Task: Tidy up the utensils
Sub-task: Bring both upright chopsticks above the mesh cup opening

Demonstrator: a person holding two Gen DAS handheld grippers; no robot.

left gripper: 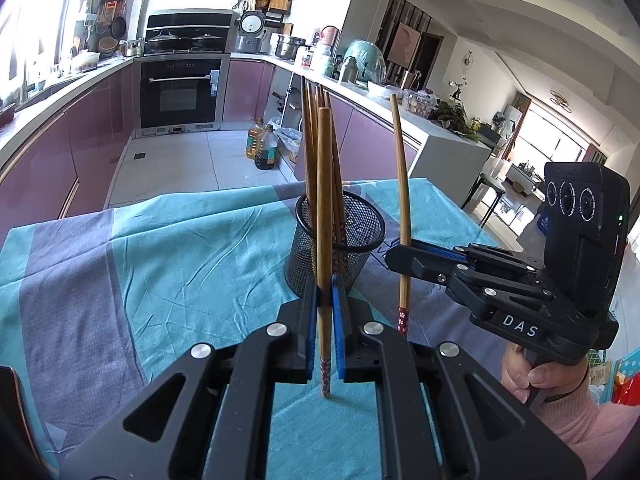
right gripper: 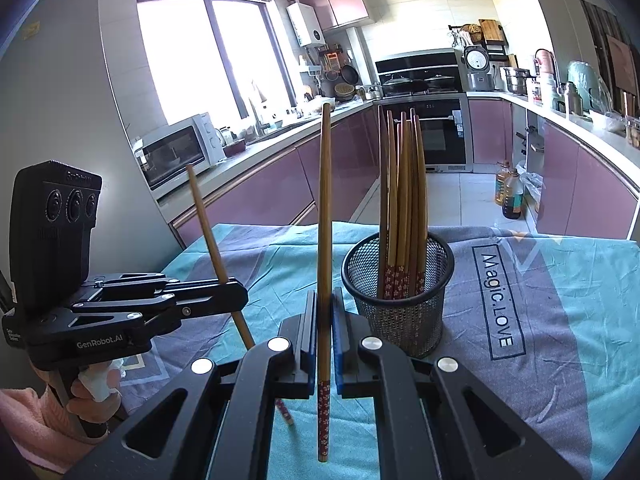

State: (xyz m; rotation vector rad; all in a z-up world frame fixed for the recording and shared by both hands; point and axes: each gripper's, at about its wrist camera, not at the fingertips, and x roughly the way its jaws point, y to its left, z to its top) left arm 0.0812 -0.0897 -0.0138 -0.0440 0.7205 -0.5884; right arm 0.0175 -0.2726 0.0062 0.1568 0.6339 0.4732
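Wooden chopstick (left gripper: pixel 325 240) stands near-upright in the closed left gripper (left gripper: pixel 325 320), patterned red end down and bare tip up; a second chopstick (right gripper: pixel 324 260) is pinched the same way in the closed right gripper (right gripper: pixel 324 340). Black mesh holder (left gripper: pixel 340 236), already carrying a bundle of chopsticks, sits on the teal cloth (left gripper: pixel 160 248) at frame centre of the left wrist view, directly beyond the left gripper; in the right wrist view it lies right of centre, just past the pads. Judgement: both sticks' long axes already match the holder's opening, neither hand clearly nearer.
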